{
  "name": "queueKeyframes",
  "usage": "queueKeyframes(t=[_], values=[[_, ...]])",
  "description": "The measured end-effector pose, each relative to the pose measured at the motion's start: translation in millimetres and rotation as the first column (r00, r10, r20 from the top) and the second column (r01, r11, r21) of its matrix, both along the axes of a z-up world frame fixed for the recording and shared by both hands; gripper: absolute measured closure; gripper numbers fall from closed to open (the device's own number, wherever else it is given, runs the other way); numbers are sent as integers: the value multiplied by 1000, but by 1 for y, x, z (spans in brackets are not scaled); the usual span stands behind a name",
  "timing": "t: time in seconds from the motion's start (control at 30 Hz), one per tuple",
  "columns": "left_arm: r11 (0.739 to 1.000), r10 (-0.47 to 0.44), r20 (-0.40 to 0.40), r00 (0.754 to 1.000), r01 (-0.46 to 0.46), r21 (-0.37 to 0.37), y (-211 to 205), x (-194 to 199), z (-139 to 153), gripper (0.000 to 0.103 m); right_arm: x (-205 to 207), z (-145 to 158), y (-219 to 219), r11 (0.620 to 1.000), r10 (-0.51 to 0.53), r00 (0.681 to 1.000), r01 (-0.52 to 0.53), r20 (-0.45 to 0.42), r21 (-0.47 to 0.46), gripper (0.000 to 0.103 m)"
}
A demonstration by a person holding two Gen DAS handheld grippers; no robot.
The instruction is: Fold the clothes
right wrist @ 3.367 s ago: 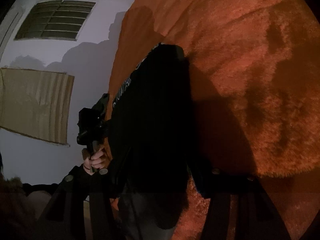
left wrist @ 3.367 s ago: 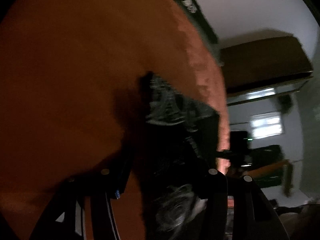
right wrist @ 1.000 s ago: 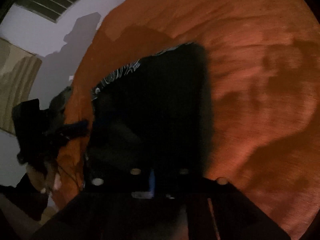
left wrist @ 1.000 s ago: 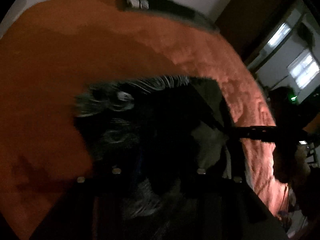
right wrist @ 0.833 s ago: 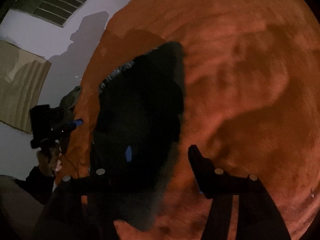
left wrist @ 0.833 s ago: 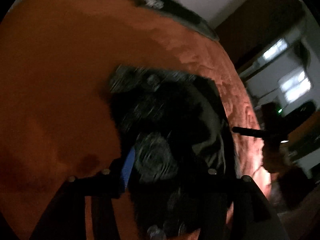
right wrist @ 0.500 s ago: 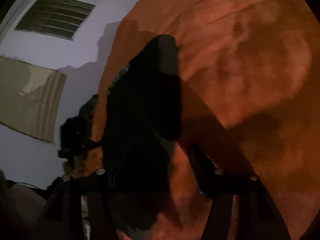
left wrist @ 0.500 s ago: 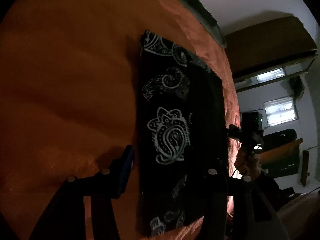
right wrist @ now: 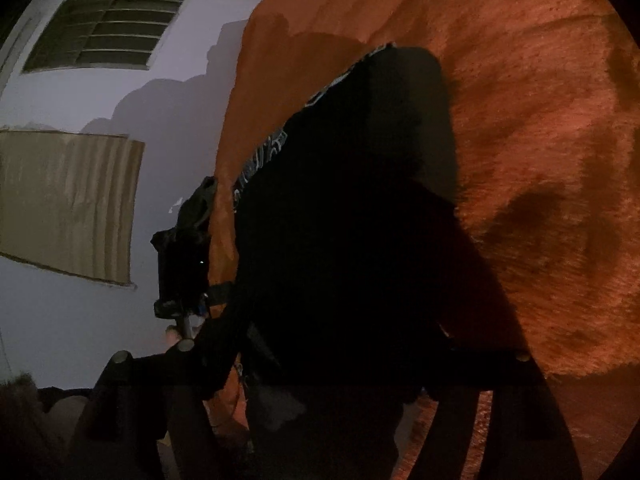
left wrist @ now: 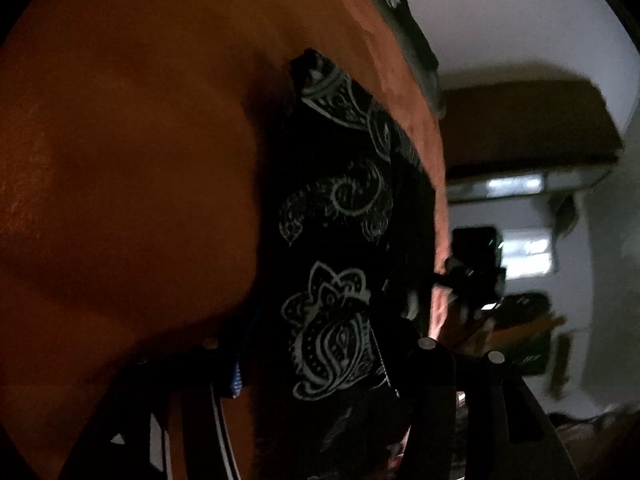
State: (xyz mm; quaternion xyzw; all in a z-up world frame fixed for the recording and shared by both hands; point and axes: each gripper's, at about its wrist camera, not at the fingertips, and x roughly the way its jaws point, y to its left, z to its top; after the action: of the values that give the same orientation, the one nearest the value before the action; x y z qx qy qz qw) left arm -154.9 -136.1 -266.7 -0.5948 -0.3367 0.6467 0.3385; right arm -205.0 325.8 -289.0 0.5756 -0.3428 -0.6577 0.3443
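Cloth, black with a pale paisley print (left wrist: 340,240), lies as a long folded strip on the fuzzy orange blanket (left wrist: 120,140). We see our left gripper (left wrist: 316,356) with its jaws spread either side of the strip's near end, not pinching it. Our right gripper (right wrist: 340,364) points down at the dark fabric (right wrist: 340,220), its jaws opening wide around it without pressing.
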Motion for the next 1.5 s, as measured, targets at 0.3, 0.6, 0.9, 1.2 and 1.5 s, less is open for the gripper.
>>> queueKeyframes(t=[0.3,0.6,0.9,1.2,1.5], values=[[993,-11,9,1000,10,116,2,-2,-3,51,4,2,-5,997,36,999,-34,-30,62,32],[994,-38,-60,997,44,97,32,0,5,87,0,3,-7,998,-10,1000,11,-6,61,84],[994,5,-154,988,12,111,33,6,26,92,22,93,-21,949,93,964,-9,-249,316,94],[976,77,-258,963,-21,216,31,-43,105,92,-19,189,10,937,143,904,8,-403,350,95],[991,70,-401,914,-17,135,58,-99,250,92,-65,312,-4,930,121,848,86,-516,358,95]])
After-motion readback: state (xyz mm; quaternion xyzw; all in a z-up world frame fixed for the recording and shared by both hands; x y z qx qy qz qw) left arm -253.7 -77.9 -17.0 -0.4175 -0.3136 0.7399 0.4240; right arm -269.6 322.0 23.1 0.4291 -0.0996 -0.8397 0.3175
